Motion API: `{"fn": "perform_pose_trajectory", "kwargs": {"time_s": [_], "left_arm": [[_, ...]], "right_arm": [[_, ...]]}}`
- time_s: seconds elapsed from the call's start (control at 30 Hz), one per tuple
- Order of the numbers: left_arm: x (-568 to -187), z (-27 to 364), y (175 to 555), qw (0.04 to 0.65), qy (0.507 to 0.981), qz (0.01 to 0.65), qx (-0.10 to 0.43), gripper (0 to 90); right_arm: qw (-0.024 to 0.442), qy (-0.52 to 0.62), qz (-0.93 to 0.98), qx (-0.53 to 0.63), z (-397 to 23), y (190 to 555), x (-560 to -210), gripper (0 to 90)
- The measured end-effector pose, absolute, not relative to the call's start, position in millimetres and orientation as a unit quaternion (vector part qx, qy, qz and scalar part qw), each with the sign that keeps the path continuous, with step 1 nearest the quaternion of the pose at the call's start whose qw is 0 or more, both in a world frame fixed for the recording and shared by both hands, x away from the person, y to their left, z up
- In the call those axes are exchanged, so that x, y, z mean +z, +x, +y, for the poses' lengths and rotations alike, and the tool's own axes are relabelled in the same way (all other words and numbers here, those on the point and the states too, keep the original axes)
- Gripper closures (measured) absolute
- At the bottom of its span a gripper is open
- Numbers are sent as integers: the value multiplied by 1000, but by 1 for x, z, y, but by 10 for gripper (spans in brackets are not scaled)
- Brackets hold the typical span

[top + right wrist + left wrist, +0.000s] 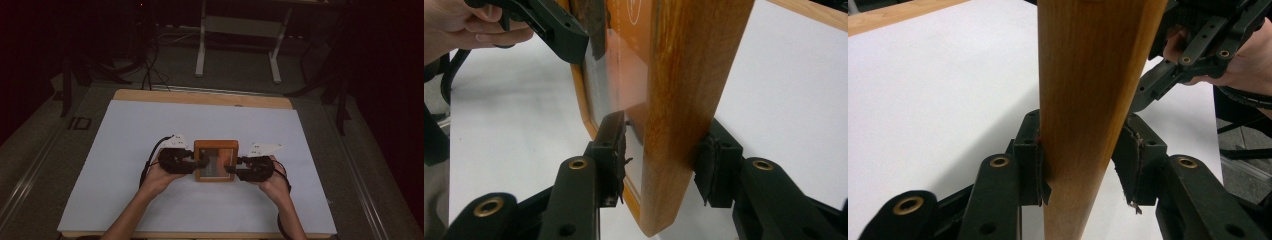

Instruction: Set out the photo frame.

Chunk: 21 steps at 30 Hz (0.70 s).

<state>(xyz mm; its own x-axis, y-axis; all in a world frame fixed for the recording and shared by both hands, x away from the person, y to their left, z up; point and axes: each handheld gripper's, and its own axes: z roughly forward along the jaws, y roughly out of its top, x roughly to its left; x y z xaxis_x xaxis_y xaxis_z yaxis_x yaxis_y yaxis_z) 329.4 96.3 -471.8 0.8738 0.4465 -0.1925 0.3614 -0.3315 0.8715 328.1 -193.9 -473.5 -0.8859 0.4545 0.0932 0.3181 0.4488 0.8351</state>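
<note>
**Wooden frame gripped at both side edges**

Frame point(216, 160) of orange-brown wood, square, with a glossy pane at its centre, sits near the middle of the white-covered tabletop point(125, 135), between the two hand-held tools. The left claw point(200, 162) meets the frame's left edge; the right claw point(231, 170) meets its right edge. In the left gripper view, the wooden edge point(1083, 100) stands upright between the black jaws: the left pad point(1038, 170) presses on the wood, and the right pad point(1130, 160) lies just beside it, so this claw is clamped on the frame. In the right gripper view, the frame's edge point(689, 100) likewise runs between the jaws: the right pad point(711, 165) bears on the outer wood, and the left pad point(616, 150) lies against the pane side, so this claw too is clamped on the frame. Each gripper view also shows the opposite hand and its tool at the frame's far edge. Whether the frame's underside touches the tabletop cannot be told.
</note>
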Motion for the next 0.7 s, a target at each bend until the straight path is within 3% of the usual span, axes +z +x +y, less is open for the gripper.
{"fn": "perform_pose_trajectory", "kwargs": {"time_s": [0.7], "left_arm": [[-479, 113, 338, 521, 810, 266, 34, 580]], "right_arm": [[49, 253, 838, 481, -177, 336, -486, 592]]}}
